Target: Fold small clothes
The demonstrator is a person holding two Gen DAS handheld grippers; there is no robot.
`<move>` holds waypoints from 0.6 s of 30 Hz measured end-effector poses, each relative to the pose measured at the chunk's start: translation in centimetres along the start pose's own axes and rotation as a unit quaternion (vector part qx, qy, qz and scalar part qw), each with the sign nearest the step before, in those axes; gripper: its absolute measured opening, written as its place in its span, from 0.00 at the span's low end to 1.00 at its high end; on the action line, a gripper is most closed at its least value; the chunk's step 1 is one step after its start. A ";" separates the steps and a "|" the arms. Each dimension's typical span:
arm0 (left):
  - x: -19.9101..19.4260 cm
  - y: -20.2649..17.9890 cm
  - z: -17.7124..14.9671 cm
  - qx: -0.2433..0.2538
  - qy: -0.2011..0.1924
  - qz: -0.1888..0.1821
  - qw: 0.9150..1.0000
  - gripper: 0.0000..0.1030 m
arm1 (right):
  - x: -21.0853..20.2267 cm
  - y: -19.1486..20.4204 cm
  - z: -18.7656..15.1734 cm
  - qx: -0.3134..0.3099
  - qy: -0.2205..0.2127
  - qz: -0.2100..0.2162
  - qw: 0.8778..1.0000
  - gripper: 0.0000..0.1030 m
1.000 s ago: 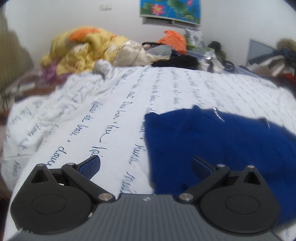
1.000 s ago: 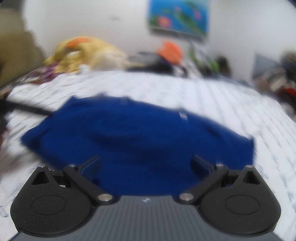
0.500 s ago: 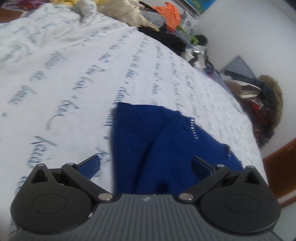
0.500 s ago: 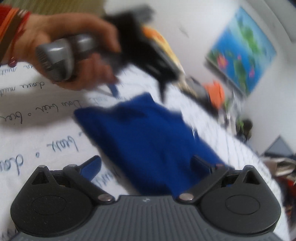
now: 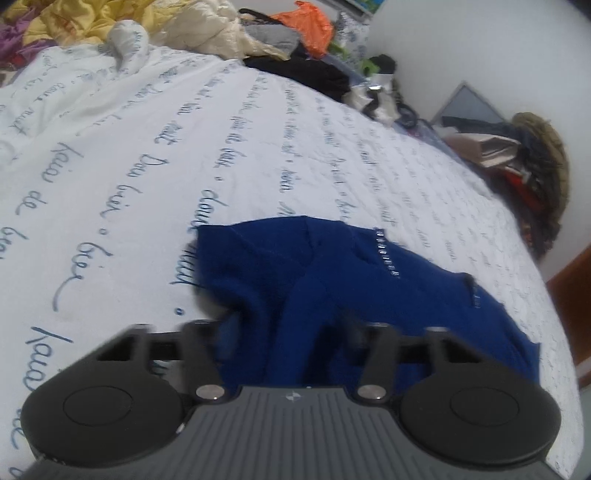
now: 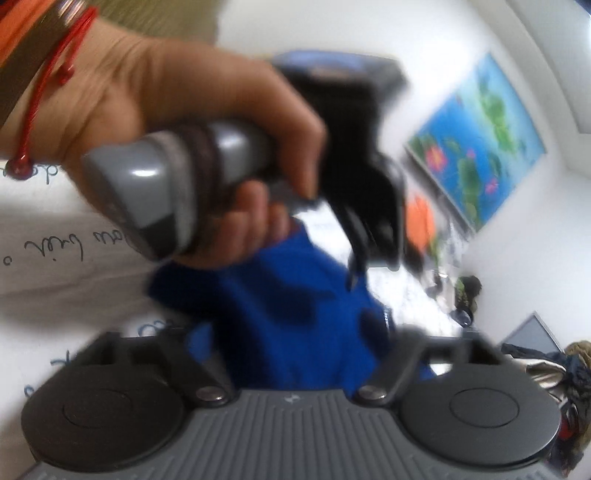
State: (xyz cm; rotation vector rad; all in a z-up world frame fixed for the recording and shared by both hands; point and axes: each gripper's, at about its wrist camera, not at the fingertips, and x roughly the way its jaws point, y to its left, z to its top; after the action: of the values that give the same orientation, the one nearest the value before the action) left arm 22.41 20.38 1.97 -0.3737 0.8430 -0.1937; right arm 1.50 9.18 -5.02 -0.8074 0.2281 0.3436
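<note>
Blue knit fabric fills the space ahead of both my grippers — a small blue garment lying rumpled on the bed's white script-printed cover. My left gripper has just been closing, garment between its half-closed fingers; whether the pads press it I cannot tell. My right gripper has also just been closing over the cloth, blurred. Only the right view shows the hand holding the left gripper above the garment; only the left shows piled clothes far beyond.
</note>
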 end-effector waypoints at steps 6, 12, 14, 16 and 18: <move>-0.3 -0.2 0.4 -0.013 -0.002 0.024 1.000 0.10 | 0.0 1.6 -0.3 -0.038 -0.008 0.017 0.999 0.09; -2.7 -3.8 0.9 0.028 -0.032 0.062 0.997 0.09 | -2.1 -1.1 -1.0 0.019 -0.040 0.034 0.998 0.07; -3.7 -5.2 1.7 0.027 -0.038 0.064 0.997 0.09 | -2.5 -3.5 -1.2 0.067 -0.047 0.040 0.996 0.07; -4.4 -7.0 2.4 0.023 -0.039 0.072 0.996 0.09 | -2.9 -5.8 -1.6 0.115 -0.052 0.044 0.991 0.07; -4.7 -8.9 2.9 0.022 -0.039 0.074 0.996 0.09 | -3.5 -7.9 -1.9 0.158 -0.055 0.043 0.985 0.07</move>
State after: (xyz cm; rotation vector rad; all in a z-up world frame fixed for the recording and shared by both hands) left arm 21.37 14.38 10.50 -0.2743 0.7848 -0.0592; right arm 1.20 1.96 0.07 -0.4659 0.2080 0.4199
